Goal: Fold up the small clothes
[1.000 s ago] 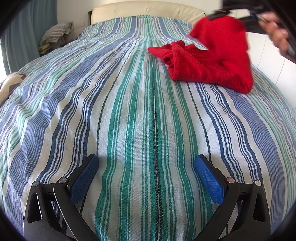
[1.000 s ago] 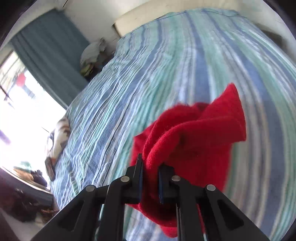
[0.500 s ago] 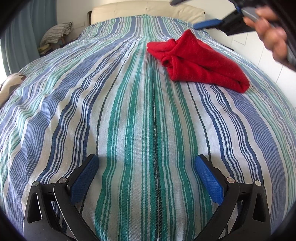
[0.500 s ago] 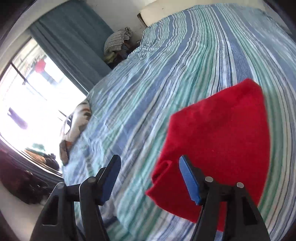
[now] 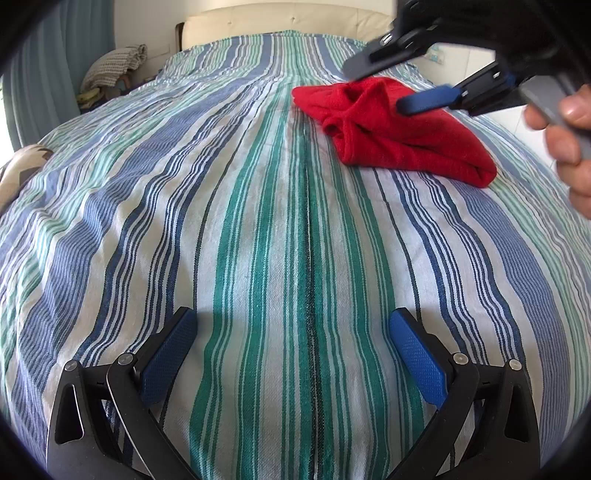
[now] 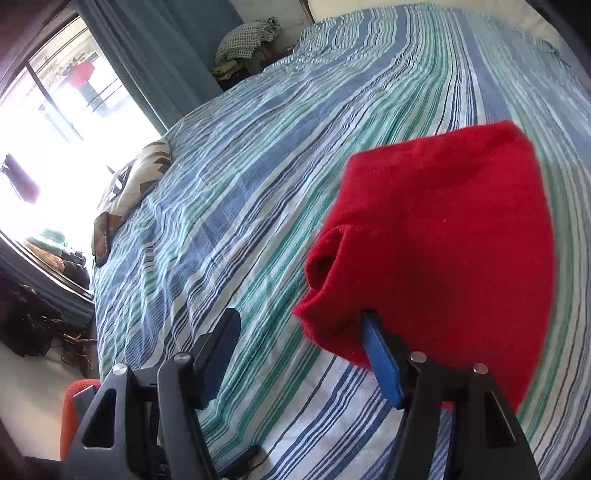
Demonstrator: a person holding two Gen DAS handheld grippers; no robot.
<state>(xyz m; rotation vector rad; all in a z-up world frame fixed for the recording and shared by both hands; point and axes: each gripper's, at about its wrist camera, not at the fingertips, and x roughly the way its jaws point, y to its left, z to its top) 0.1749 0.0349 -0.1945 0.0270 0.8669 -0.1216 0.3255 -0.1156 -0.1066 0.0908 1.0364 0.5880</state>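
Since a second ago the right tongs (image 6: 299, 343) have let go of the red fleece garment (image 6: 436, 236), which now lies folded on the blue, green and white striped bedspread (image 6: 295, 155) rather than hanging from the pads. Their jaws stand wide apart, holding nothing, low over the near edge of the cloth; in the right wrist view the blue right pad (image 6: 380, 362) sits against that edge at about 5 o'clock, though contact is hard to tell.

From the left wrist view the garment (image 5: 399, 129) rests at about 1 o'clock, toward the far right of the bed, with the right tongs (image 5: 391, 85) above it and the person's right hand (image 5: 569, 144) at 3 o'clock.

Left tongs (image 5: 291, 358) have not shifted: spread wide, empty, hovering just above the bedspread (image 5: 258, 221) at 6 o'clock, well apart from the garment.

A cream padded headboard (image 5: 280, 18) stands at 12 o'clock.
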